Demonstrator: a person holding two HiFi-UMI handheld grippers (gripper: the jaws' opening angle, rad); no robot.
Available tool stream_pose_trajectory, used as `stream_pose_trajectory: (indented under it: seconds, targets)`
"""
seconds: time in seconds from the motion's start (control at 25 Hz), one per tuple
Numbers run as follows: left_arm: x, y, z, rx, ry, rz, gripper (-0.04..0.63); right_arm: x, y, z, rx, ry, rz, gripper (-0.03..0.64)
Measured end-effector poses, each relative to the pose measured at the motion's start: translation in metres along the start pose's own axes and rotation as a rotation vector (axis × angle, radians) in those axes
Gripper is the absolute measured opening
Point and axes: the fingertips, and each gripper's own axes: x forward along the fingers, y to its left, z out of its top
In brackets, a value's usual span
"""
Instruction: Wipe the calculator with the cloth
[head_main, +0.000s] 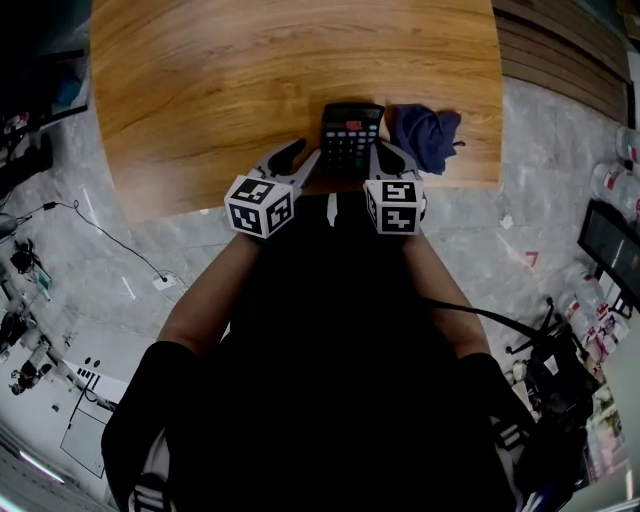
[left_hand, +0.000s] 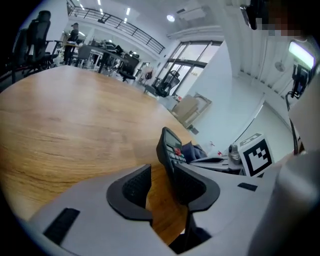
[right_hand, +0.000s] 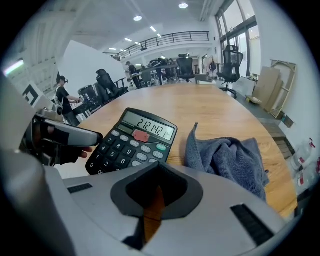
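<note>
— While our left gripper (left_hand: 161, 186) stands wide open and empty beside the calculator (head_main: 350, 135), what could go wrong?
— Our right gripper (right_hand: 156, 175) is closed on nothing. The cloth (head_main: 423, 135) lies untouched just right of the calculator. Bump the unpinned calculator and it may skate off the near edge of the smooth wooden table (head_main: 250, 80).
— Room?
— Open office, chairs (right_hand: 230, 57), grey floor (head_main: 150, 250).

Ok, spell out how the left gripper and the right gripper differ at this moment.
The left gripper has its jaws apart, with only table showing between them; the right gripper has its jaws together. The left gripper sits at the left edge of the calculator; the right gripper sits at its right edge, beside the cloth. Both hold nothing.
</note>
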Motion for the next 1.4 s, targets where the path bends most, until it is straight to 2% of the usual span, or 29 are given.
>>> stream_pose_trajectory:
  seconds: [0.16, 0.4, 0.64, 0.76, 0.84, 0.92, 1.2, 1.32, 1.4]
  targets:
    - [-0.002, -0.011, -0.001, 0.004, 0.008, -0.043, 0.135, 0.001, 0.005, 0.001, 0.007, -0.007, 0.017, 0.015]
    - [0.009, -0.008, -0.009, -0.016, 0.050, -0.034, 0.150, 0.000, 0.002, 0.000, 0.016, -0.016, 0.018, 0.015]
    - [0.018, -0.023, -0.015, -0.087, 0.086, -0.126, 0.167, -0.001, -0.002, -0.001, 0.027, -0.019, 0.017, 0.015]
    - [0.024, -0.029, -0.017, -0.089, 0.087, -0.148, 0.166, 0.000, -0.001, -0.002, 0.030, -0.027, 0.023, 0.017]
    - [0.026, -0.031, -0.016, -0.108, 0.071, -0.162, 0.125, 0.001, -0.003, -0.002, 0.042, -0.026, 0.023, 0.017]
    - [0.026, -0.031, -0.014, -0.162, 0.047, -0.184, 0.101, -0.002, -0.009, -0.003, 0.060, -0.017, 0.006, 0.017]
    - [0.019, -0.032, -0.001, -0.315, -0.046, -0.253, 0.072, -0.033, -0.052, 0.018, 0.061, -0.080, -0.117, 0.023]
    - [0.017, -0.034, 0.007, -0.361, -0.076, -0.274, 0.071, -0.037, -0.075, 0.017, 0.090, -0.057, -0.167, 0.094]
    - [0.015, -0.036, 0.012, -0.376, -0.087, -0.287, 0.072, -0.034, -0.086, 0.008, 0.092, -0.004, -0.189, 0.127]
